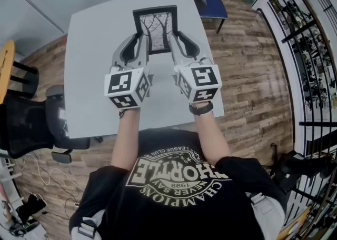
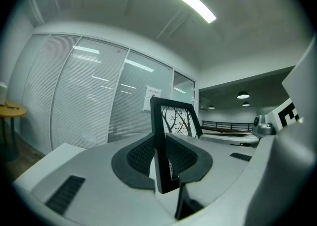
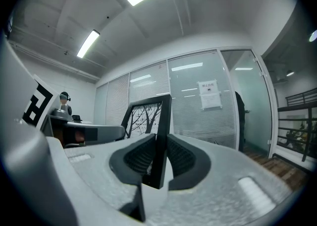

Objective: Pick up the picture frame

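Observation:
A black picture frame [image 1: 156, 28] with a bare-tree print is held above the white table [image 1: 89, 70], one gripper on each side edge. My left gripper [image 1: 140, 39] is shut on the frame's left edge; in the left gripper view the black edge [image 2: 159, 155] stands clamped between the dark pads [image 2: 141, 155]. My right gripper [image 1: 173, 38] is shut on the frame's right edge, and the right gripper view shows that edge [image 3: 161, 145] pinched between its pads [image 3: 184, 159]. Both grippers point level, away from the person.
A blue chair [image 1: 210, 3] stands beyond the table's far right corner. A black office chair [image 1: 29, 123] sits at the table's left side. A black metal railing [image 1: 310, 49] runs along the right over the wood floor. Glass partitions with blinds [image 2: 89, 101] stand ahead.

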Tool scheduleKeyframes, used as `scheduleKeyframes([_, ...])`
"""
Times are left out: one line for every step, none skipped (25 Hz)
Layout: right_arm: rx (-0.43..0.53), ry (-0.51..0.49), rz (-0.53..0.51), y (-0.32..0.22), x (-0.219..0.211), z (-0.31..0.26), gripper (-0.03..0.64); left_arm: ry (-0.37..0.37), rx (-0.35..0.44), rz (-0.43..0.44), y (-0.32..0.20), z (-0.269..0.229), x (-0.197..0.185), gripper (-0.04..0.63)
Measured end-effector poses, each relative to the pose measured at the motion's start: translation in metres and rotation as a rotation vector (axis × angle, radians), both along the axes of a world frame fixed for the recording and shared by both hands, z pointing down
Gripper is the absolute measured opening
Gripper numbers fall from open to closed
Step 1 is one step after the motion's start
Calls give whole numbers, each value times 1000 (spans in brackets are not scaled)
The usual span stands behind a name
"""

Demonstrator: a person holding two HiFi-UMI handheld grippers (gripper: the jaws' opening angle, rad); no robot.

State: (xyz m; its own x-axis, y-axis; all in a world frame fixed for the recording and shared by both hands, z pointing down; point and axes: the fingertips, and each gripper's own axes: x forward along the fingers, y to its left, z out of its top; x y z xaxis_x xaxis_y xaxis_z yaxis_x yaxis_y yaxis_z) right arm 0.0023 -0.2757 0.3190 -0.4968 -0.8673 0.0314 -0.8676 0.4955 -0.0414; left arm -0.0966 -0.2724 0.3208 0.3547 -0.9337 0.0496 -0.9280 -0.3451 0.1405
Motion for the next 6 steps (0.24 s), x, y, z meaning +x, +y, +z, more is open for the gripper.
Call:
scheduleKeyframes([-5,2,1,-1,0,3,69,1,-5,1,-1,3,0,72])
scheduleKeyframes([-10,4,3,-2,0,6,69,2,-11,3,-3,7,1,72])
scheduleKeyframes([-15,7,4,-4,1,10,69,2,-17,4,-4,10,1,72])
scheduleKeyframes([-21,10,5,-6,1,14,69,2,-24,5,-6,14,1,72])
scheduleKeyframes([-28,14,6,-8,1,18,69,1,-33,6,-7,18,2,72])
scheduleKeyframes([-34,18,7,-9,1,23,69,0,-42,7,-9,22,2,72])
